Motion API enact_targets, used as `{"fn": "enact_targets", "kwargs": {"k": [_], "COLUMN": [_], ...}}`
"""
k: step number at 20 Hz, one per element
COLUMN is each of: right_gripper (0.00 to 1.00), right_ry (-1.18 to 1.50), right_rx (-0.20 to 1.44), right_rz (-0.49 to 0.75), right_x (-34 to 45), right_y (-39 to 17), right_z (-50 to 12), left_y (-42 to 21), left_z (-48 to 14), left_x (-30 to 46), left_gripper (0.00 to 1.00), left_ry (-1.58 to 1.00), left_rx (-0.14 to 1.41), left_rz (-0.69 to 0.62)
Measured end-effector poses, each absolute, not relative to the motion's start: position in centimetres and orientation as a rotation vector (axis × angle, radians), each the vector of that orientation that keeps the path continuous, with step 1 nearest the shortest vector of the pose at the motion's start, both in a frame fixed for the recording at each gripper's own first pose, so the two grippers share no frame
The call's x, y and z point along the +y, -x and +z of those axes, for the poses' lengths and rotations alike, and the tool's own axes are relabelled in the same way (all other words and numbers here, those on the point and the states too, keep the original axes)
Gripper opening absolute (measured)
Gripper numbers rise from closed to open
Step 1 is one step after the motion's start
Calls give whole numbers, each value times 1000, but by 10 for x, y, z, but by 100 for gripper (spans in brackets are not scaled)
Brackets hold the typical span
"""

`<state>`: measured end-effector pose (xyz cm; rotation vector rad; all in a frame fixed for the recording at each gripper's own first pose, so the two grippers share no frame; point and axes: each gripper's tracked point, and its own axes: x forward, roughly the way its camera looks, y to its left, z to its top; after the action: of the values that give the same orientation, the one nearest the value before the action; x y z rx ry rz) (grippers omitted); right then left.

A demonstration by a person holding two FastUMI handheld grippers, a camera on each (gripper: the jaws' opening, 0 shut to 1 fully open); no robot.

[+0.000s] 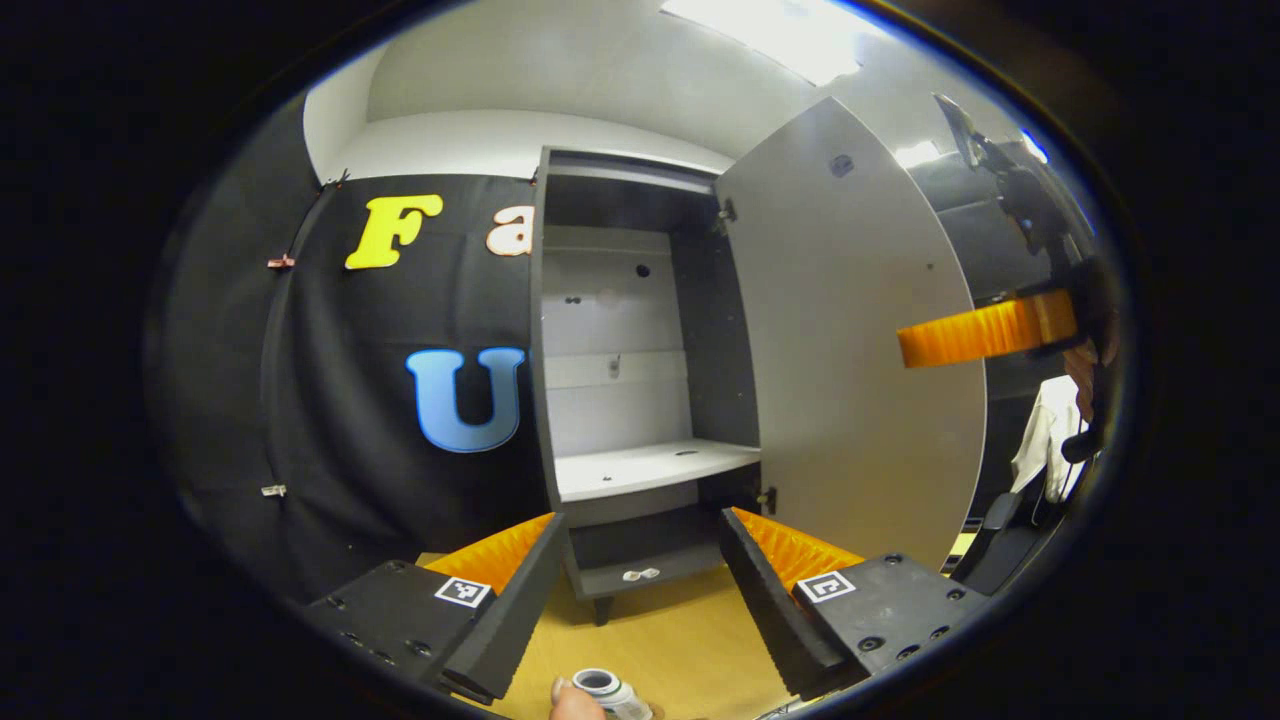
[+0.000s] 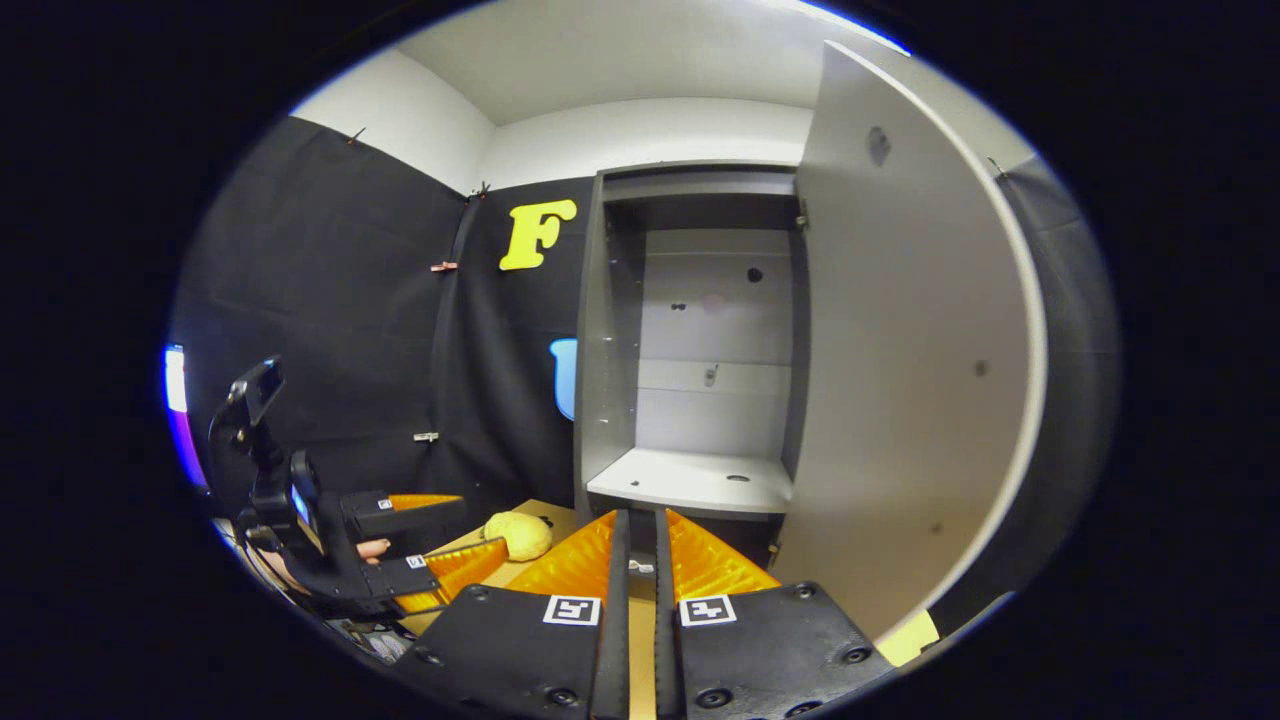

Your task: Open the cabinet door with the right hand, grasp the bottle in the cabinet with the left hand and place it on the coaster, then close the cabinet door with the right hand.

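Bottle out, door still open: your closing step is next.

The cabinet (image 1: 640, 350) fills the middle of the left gripper view, its shelf bare, and its door (image 1: 850, 340) stands swung wide to the right of centre. The table (image 1: 670, 630) runs along the bottom. Your left gripper (image 1: 635, 590) has its jaws wide apart around nothing; your right gripper (image 2: 640, 570) has its jaws almost together, holding nothing. The bottle (image 1: 610, 692) stands at the bottom edge of the left gripper view, a fingertip beside it; I cannot make out the coaster under it. I judge you must next bring the right gripper to the door's outer edge and push it shut.
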<state>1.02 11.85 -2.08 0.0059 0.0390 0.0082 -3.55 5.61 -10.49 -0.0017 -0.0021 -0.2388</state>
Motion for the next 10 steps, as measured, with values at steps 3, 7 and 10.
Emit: {"fn": "enact_targets", "kwargs": {"k": [3,7,10], "right_gripper": [25,44,69], "right_ry": [-8,-1,-44], "right_rx": [67,90,74], "right_rz": [-18,-65,-125], "right_x": [96,61,24], "right_y": [24,66,89], "right_z": [-21,-19,-15], "left_y": [28,13,3], "left_z": [-83,-69,-60], "left_x": [35,9,-8], "left_gripper": [95,98,98], "left_ry": [-11,16,39], "left_rx": [0,32,36], "left_rz": [-276,-315,-340]}}
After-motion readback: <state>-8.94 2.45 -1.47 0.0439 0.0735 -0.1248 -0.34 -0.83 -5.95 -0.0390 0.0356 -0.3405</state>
